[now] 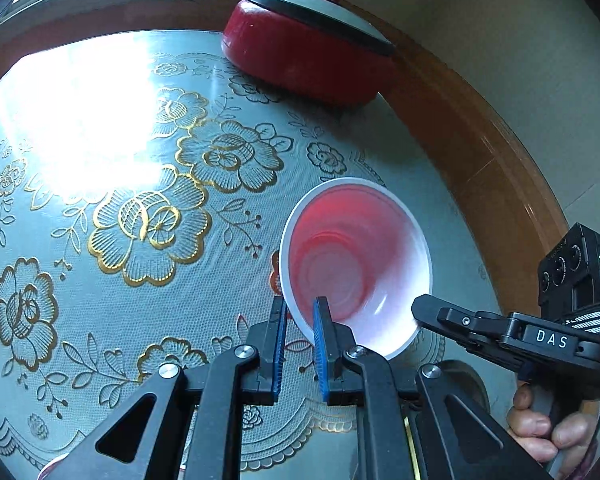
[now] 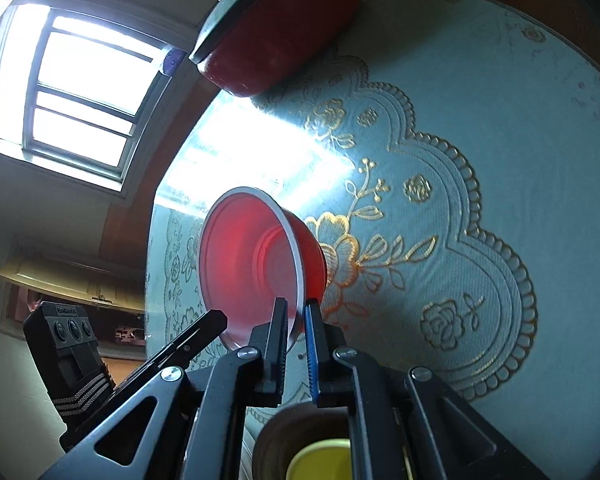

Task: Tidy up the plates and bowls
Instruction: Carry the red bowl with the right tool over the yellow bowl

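Note:
A red bowl with a white inside and rim (image 1: 356, 256) is held tilted above the table. My left gripper (image 1: 302, 312) is shut on its near rim, one finger outside and one inside. My right gripper (image 2: 298, 312) is shut on the same bowl's (image 2: 256, 256) rim from the other side. The right gripper also shows in the left wrist view (image 1: 432, 312) at the bowl's right edge. The left gripper shows at lower left in the right wrist view (image 2: 204, 324).
A red lidded pot (image 1: 308, 48) stands at the table's far edge, also in the right wrist view (image 2: 276, 28). A floral mat (image 1: 140, 220) covers the table. A brown bowl with a yellow thing inside (image 2: 320, 452) sits below my right gripper.

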`<state>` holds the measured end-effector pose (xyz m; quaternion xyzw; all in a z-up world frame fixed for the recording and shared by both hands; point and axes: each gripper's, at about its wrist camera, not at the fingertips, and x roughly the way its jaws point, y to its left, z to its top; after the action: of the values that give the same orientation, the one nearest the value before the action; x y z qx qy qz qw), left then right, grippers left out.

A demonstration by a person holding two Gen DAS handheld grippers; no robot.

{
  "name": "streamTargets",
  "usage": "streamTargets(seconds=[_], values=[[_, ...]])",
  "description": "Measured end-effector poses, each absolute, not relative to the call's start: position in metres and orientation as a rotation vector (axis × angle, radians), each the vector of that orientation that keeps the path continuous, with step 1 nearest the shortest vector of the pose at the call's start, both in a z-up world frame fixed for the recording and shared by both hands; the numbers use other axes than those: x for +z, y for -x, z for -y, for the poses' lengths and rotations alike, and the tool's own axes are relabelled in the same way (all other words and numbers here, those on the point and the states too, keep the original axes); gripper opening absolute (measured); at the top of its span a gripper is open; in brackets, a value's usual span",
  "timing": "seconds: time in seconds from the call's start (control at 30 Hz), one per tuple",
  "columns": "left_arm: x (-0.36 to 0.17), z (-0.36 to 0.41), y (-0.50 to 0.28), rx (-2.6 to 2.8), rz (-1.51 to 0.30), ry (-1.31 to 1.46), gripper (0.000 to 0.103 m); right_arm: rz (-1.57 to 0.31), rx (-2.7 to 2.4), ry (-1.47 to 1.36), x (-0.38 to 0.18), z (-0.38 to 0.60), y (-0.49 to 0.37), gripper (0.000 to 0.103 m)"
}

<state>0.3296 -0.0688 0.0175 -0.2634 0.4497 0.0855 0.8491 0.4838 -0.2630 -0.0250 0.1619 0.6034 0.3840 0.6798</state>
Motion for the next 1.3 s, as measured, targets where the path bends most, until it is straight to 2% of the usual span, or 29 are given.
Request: streamTargets(seconds=[0.1,0.17,0.27,0.33,0.53,0.57,0.67,1.3], values=[[0.017,0.074,-0.327,0.177,-0.95,0.537,0.014,-1.368,0.859,-0.371,-0.029,0.266,-0.481,0.009],[0.016,0.076,-0.328,0.185,-0.948,0.529,0.018,-1.378,0.857,-0.372,-0.031,0.267,-0.481,0.009],[0.014,0.075,-0.331,0.203,-0.943,0.519,0.027,-1.384,0.847,-0.372,-0.033,0.268,-0.482,0.012],[0.012,0.072,-0.332,0.216,-0.942,0.515,0.027,-1.387,0.842,-0.378,-0.033,0.269,-0.482,0.018],[0.014,0.071,-0.33,0.217,-0.921,0.483,0.026,-1.376,0.831,-0.349,-0.036,0.268,-0.481,0.019],[0.014,0.072,-0.33,0.217,-0.918,0.473,0.02,-1.359,0.829,-0.333,-0.034,0.265,-0.481,0.017],[0.012,0.074,-0.33,0.228,-0.921,0.45,0.013,-1.305,0.824,-0.28,-0.029,0.26,-0.477,0.01],[0.036,0.084,-0.308,0.243,-0.85,0.438,0.013,-1.261,0.86,-0.279,-0.011,0.265,-0.472,0.01]])
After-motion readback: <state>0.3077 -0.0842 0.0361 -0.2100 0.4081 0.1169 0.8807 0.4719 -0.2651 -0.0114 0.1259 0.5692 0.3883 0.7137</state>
